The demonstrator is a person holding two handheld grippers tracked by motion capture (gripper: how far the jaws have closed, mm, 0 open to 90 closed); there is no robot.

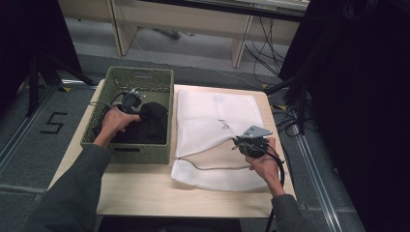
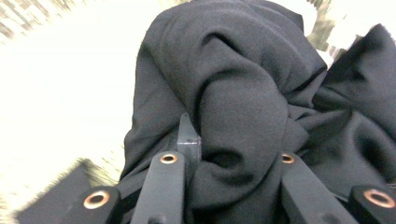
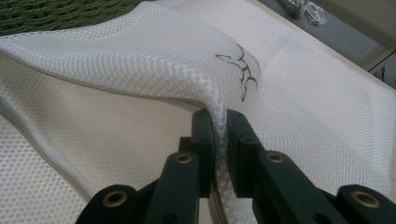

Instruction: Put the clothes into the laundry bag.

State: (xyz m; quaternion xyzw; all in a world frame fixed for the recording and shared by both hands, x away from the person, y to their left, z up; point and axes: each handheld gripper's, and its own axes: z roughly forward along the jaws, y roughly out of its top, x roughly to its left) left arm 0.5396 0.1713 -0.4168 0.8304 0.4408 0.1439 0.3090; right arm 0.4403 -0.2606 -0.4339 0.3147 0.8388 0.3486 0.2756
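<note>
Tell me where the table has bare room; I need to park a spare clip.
Free: the wood strip along the near edge, in front of the green basket and white mesh bag. Crowded: the basket holds black cloth and the left gripper; the right gripper pinches the bag.

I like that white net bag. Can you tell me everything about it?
The white mesh laundry bag lies mostly flat on the wooden table, right of the green woven basket. It looks like soft honeycomb netting with a cream-edged opening and a small dark brown mark on top. The right gripper pinches its top layer between shut jaws, lifting it into a ridge.
</note>
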